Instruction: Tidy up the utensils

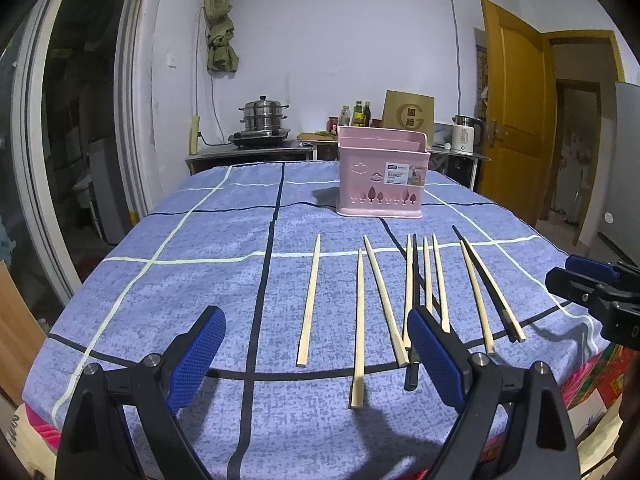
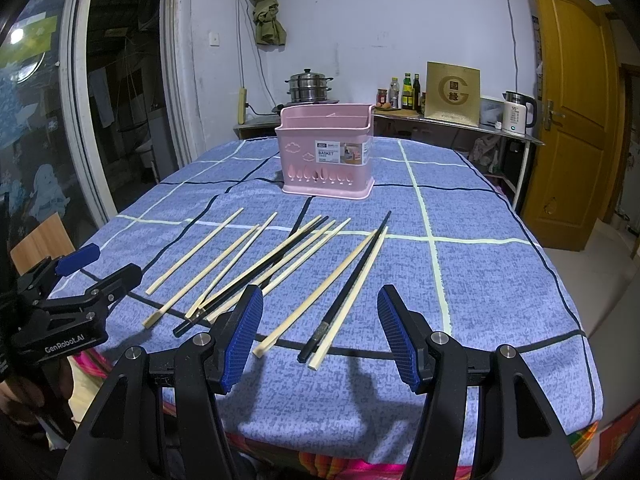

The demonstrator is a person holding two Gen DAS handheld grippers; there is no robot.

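Here, chopsticks [image 2: 256,264] lie loose before pink basket [image 2: 326,152].

The left gripper [image 1: 316,354] is seen at the bottom of the left wrist view, its jaws spread wide with nothing held between the blue pads [image 1: 196,360]. The right gripper [image 2: 320,334] is seen at the bottom of the right wrist view, likewise spread apart and empty. Each gripper is also caught in the other's view: the right at the right edge, the left at the lower left, gripped by a hand [image 2: 24,394].
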